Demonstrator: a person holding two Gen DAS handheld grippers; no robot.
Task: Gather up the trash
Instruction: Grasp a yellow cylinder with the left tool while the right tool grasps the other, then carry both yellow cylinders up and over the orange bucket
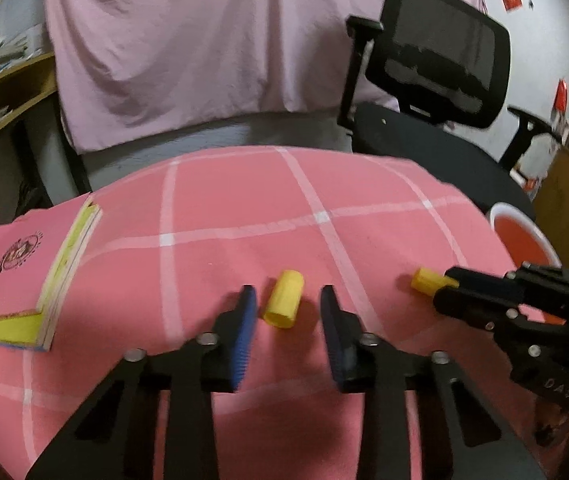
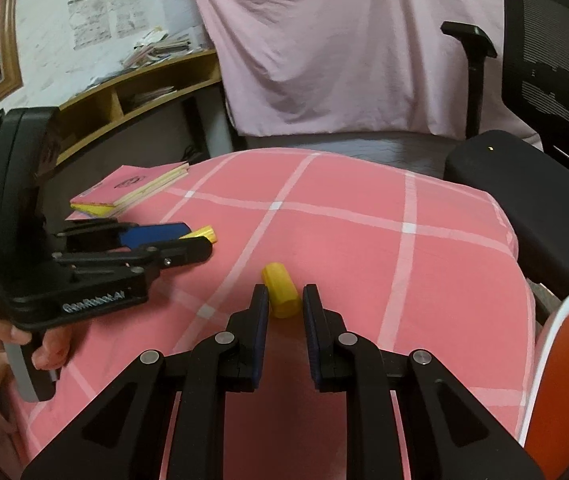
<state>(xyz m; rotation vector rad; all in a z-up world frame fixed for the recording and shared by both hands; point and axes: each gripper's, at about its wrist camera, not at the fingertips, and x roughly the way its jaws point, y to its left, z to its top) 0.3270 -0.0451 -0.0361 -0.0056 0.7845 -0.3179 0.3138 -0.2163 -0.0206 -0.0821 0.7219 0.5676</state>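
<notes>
Checked cloth (image 2: pixel 344 240); right claw (image 2: pixel 285 294) apparently nose-down

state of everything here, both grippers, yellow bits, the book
left hand-held gripper: open, straddling left yellow cylinder
right hand-held gripper: shut on right yellow cylinder
left yellow cylinder: lying on its side, ungripped
right yellow cylinder: pinched
pink notebook: closed, flat

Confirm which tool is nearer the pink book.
Left. The left tool is just right of the pink book; the right tool, gripping a yellow cylinder, sits farther right.
</notes>
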